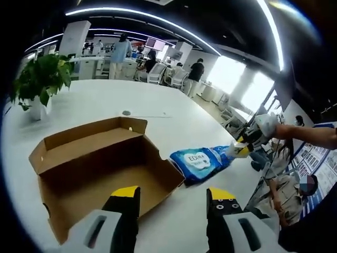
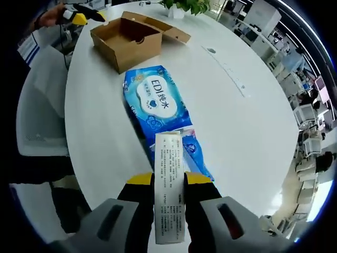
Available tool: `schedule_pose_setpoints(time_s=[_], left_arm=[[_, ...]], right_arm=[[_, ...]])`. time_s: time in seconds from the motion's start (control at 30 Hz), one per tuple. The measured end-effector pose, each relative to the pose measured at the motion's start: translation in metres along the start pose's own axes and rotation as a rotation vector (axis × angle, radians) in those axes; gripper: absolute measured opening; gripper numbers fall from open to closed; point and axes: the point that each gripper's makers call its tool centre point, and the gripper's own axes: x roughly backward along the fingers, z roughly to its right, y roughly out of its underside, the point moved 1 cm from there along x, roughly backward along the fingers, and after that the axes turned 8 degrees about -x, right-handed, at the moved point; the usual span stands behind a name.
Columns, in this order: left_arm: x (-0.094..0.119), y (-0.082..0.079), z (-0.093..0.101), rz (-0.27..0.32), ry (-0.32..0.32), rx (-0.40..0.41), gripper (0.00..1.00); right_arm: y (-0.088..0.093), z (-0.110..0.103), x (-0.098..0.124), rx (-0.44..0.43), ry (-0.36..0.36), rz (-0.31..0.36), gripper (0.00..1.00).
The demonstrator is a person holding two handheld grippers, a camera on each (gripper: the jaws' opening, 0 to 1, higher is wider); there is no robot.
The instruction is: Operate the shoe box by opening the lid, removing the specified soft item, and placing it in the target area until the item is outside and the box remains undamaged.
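— Between the right gripper's (image 2: pixel 168 182) yellow-tipped jaws, what's pinched?

— A white label panel on the near end of the blue wet-wipes pack (image 2: pixel 158 113), pressed flat between both jaws. It carries rows of fine print, too small to read.

— And the pack's front?

— Just beyond the jaws it lies flat on the white table (image 2: pixel 247 132), stretching away from them. A white cloud-shaped patch reads "EDI" followed by Chinese characters, with a small blue drop below. Other small marks on the wrapper can't be made out.

— Where's the shoe box?

— Past the far end of the pack, close to it: a brown cardboard shoe box (image 2: pixel 128 37), lid swung open and lying back on the table, inside bare. Beyond it stands a potted green plant (image 2: pixel 181 6). To the left of the box the left gripper (image 2: pixel 79 18) comes in, yellow tip showing.

— And from the left gripper's side?

— Its jaws (image 1: pixel 174 197) are spread apart, nothing between them, hovering at the near wall of the open box (image 1: pixel 100 163). Right of the box lies the pack (image 1: pixel 202 162), "EDI" legible again, its far end held by the right gripper (image 1: pixel 241 149), a person's arm behind it. Farther off to the left the plant (image 1: pixel 42 79) sits in a white pot; beyond the table, people stand and sit at office desks.
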Motion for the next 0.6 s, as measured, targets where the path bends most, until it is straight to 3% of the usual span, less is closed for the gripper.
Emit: schedule_pose_setpoints(time_s=[0.3,0.6], left_arm=[[0.015,0.007,-0.012,0.007,-0.059,0.036,0.51],[0.041,0.019,-0.032,0.011,-0.144,0.089,0.51]], right_arm=[[-0.018,0.034,-0.006,0.076,0.006,-0.017,0.19],[-0.031,0.063,-0.031,0.119,-0.006,-0.033,0.19]])
